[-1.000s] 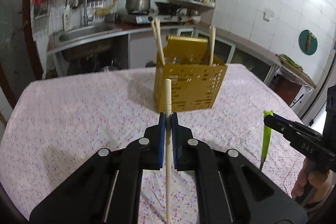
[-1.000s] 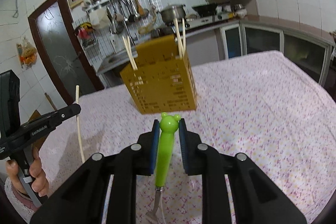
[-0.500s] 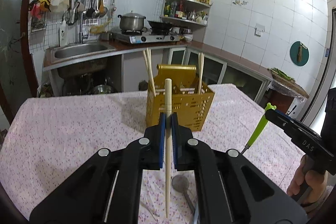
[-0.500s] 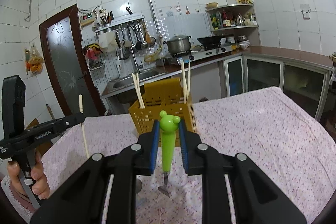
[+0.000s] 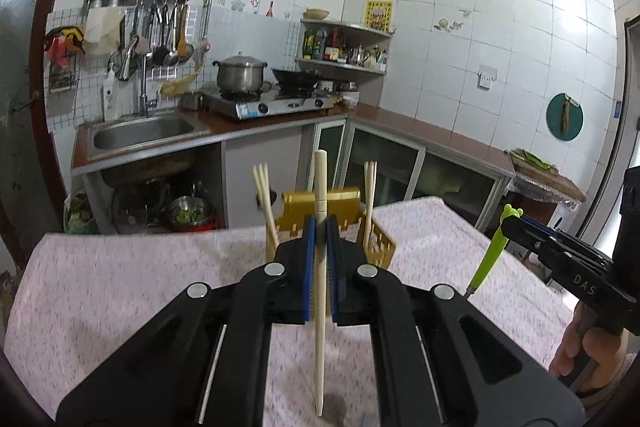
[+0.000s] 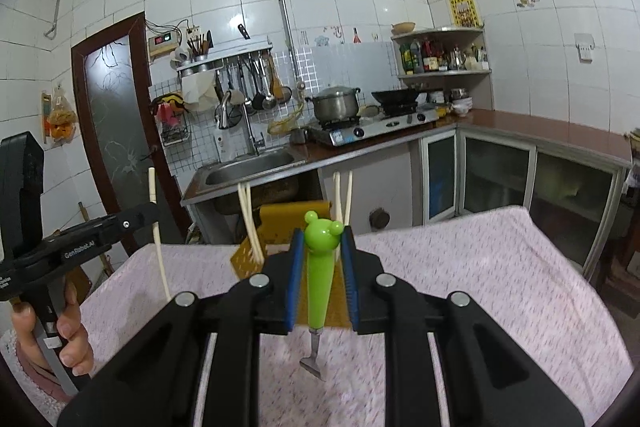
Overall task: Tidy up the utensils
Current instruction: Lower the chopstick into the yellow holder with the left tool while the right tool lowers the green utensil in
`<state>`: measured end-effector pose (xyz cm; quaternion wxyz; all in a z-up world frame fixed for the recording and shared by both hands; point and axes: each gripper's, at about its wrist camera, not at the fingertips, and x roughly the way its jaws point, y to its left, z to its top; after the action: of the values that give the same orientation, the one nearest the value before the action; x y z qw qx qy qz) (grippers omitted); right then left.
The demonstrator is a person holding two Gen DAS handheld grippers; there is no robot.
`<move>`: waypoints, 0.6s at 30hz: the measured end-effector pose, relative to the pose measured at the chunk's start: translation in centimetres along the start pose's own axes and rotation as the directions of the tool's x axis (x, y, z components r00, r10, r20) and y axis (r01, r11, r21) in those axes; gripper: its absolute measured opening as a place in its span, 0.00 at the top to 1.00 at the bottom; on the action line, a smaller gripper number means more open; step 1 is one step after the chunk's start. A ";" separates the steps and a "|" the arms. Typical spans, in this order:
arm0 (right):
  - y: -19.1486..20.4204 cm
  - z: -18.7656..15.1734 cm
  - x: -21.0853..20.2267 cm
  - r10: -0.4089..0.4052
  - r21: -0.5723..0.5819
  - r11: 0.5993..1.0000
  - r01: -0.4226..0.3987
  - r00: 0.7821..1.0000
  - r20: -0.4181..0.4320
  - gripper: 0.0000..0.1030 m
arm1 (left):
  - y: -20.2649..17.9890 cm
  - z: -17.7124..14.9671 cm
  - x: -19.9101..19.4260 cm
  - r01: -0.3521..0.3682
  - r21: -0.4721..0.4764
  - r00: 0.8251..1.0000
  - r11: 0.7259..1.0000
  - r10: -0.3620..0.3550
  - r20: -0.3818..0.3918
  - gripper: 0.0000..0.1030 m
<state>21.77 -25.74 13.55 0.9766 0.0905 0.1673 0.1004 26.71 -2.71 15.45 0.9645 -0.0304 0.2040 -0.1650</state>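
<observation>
My left gripper (image 5: 320, 227) is shut on a pale wooden chopstick (image 5: 320, 307), held upright above the table. My right gripper (image 6: 322, 239) is shut on a green bear-headed fork (image 6: 319, 279), metal tines pointing down. A yellow perforated utensil basket (image 5: 380, 243) stands on the table behind both grippers, holding several chopsticks (image 5: 264, 195); in the right wrist view the basket (image 6: 248, 259) is mostly hidden by the jaws. The right gripper shows at the right of the left wrist view (image 5: 508, 227), and the left gripper at the left of the right wrist view (image 6: 152, 215).
The table carries a pink floral cloth (image 5: 120, 287). Behind it run a counter with a sink (image 5: 140, 131), a stove with a pot (image 5: 240, 75) and a corner shelf (image 5: 344, 47). A dark door (image 6: 116, 131) stands at the left.
Both grippers have risen and tilted up with their utensils, so the basket now sits lower in view, partly behind the jaws. Grips are unchanged.
</observation>
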 end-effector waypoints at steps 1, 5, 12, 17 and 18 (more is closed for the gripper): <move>-0.1 0.8 0.2 -0.004 -0.005 1.000 0.004 1.000 0.006 0.82 | -0.1 1.0 0.4 -0.004 0.008 1.000 1.000 0.004 0.014 0.96; -0.4 4.4 1.6 -0.012 -0.022 1.000 0.012 1.000 0.024 0.82 | -0.5 4.2 1.3 -0.006 0.023 0.997 1.000 0.004 0.073 0.96; 0.2 9.6 5.0 -0.006 -0.068 0.998 0.010 0.998 0.066 0.82 | -0.8 9.6 3.6 -0.020 0.045 0.980 0.999 0.011 0.196 0.96; 0.6 10.3 8.2 0.014 -0.080 0.997 -0.009 0.998 0.062 0.82 | 0.3 10.3 7.8 0.000 0.016 0.978 1.000 -0.003 0.209 0.96; 0.6 10.0 9.1 0.023 -0.080 0.997 -0.019 0.998 0.055 0.82 | 0.5 10.0 8.6 -0.002 0.014 0.978 1.000 -0.001 0.208 0.96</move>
<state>33.47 -24.57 20.11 0.9826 0.0561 0.1350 0.1146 38.26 -5.19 21.24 0.9808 -0.0404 0.1009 -0.1622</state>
